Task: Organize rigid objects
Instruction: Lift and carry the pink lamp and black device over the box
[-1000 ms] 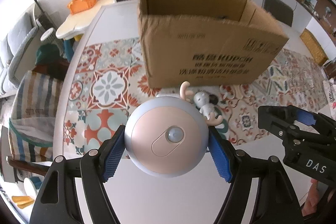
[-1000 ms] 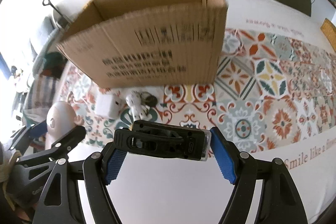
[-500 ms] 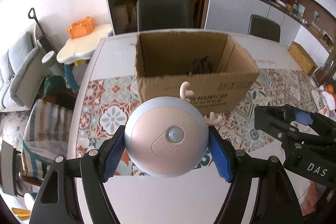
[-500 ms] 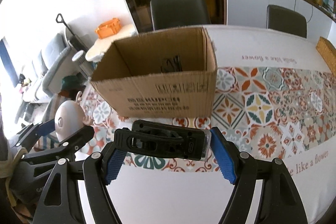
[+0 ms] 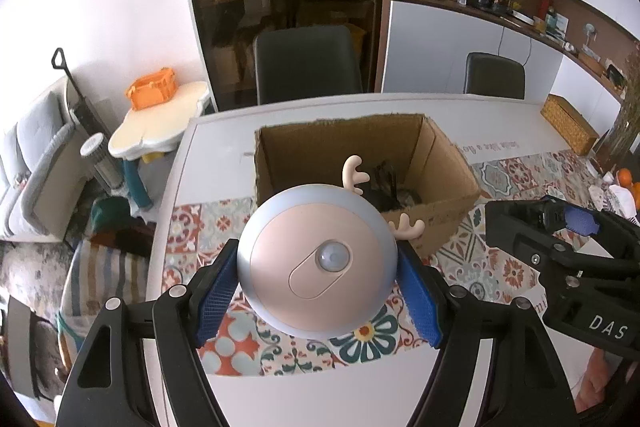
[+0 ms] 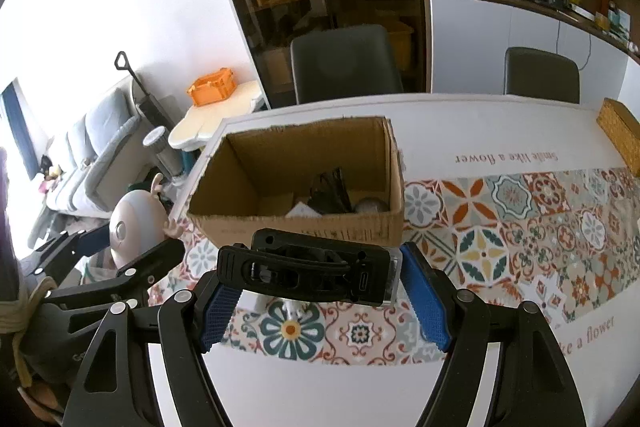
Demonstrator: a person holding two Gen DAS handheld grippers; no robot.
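Observation:
My left gripper (image 5: 316, 291) is shut on a round pink and silver night light with antlers (image 5: 318, 259), held in the air in front of the open cardboard box (image 5: 440, 163). The light also shows in the right wrist view (image 6: 134, 223). My right gripper (image 6: 324, 301) is shut on a black clip-like device with a clear end (image 6: 308, 273), held above the table before the box (image 6: 296, 227). The box holds dark items (image 6: 330, 191) and a white piece. The right gripper shows in the left wrist view (image 5: 560, 247).
The white table carries a patterned tile runner (image 6: 520, 223). A wicker basket (image 6: 620, 131) sits at the far right. Two dark chairs (image 6: 344, 63) stand behind the table. A small white side table with an orange crate (image 5: 154, 93) is to the left.
Both grippers have risen with their objects. The box, first seen side-on, is now seen from above with its inside showing. The small figure and white block have dropped below the held objects.

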